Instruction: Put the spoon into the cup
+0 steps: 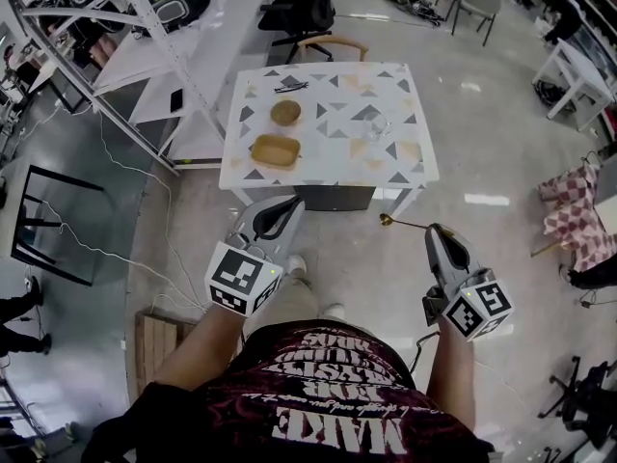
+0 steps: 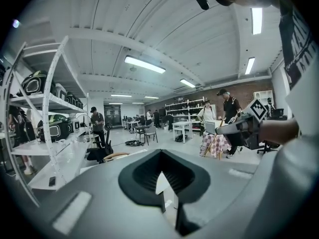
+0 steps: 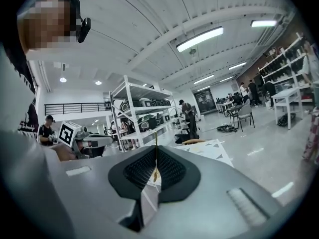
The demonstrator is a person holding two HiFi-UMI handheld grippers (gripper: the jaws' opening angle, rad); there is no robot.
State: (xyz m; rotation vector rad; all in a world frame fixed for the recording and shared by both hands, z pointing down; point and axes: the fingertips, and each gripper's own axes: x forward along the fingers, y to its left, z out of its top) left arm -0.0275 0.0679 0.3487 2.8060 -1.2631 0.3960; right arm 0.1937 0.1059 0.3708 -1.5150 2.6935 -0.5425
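A thin gold spoon (image 1: 400,223) sticks out level to the left from my right gripper (image 1: 432,228), which is shut on its handle; in the right gripper view the spoon (image 3: 155,158) runs straight up between the pads. A clear glass cup (image 1: 376,123) stands right of centre on the white table with the triangle pattern (image 1: 405,167), well ahead of both grippers. My left gripper (image 1: 289,204) hangs short of the table's near edge, shut with nothing between its pads (image 2: 144,176). Both grippers point roughly level, over the floor.
On the table are a round wooden bowl (image 1: 285,112), a rectangular wooden tray (image 1: 275,150) and a small dark item (image 1: 290,85). A chair (image 1: 333,46) stands behind the table, metal shelving (image 1: 145,27) to the left, a wooden pallet (image 1: 159,340) at my left.
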